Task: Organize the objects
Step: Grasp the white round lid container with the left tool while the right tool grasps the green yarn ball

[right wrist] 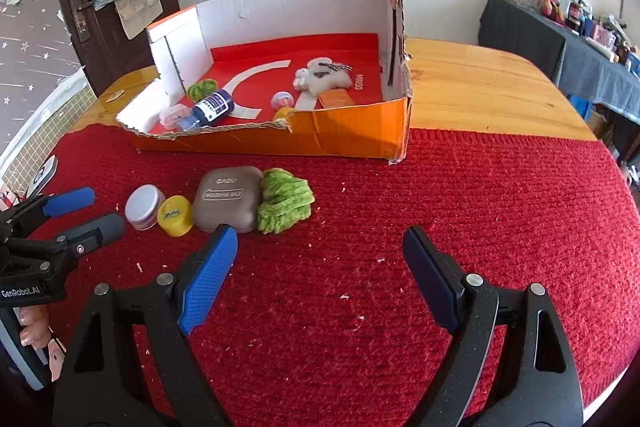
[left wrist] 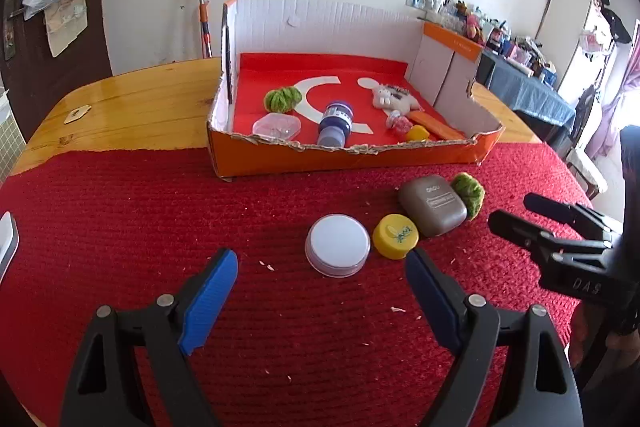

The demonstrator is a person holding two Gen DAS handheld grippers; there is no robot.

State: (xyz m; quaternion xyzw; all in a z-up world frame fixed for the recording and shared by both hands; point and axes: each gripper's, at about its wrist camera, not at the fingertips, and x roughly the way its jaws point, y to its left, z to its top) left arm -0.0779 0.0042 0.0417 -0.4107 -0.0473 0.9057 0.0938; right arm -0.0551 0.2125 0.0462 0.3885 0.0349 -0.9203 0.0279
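1. In the cardboard box (left wrist: 348, 155) at the table's far edge already lie a green pom-pom, a clear case, a blue bottle (left wrist: 335, 123), a plush toy and small bits.
2. Left on the red cloth (left wrist: 160, 211) near the box's front wall: white jar (left wrist: 338, 245), yellow cap (left wrist: 395, 235), grey compact (left wrist: 432, 205), green pom-pom (left wrist: 469, 194).
3. Left gripper (left wrist: 320, 281) and right gripper (right wrist: 320, 255) both gape, empty.
4. Only the right view shows the pom-pom's full shape.
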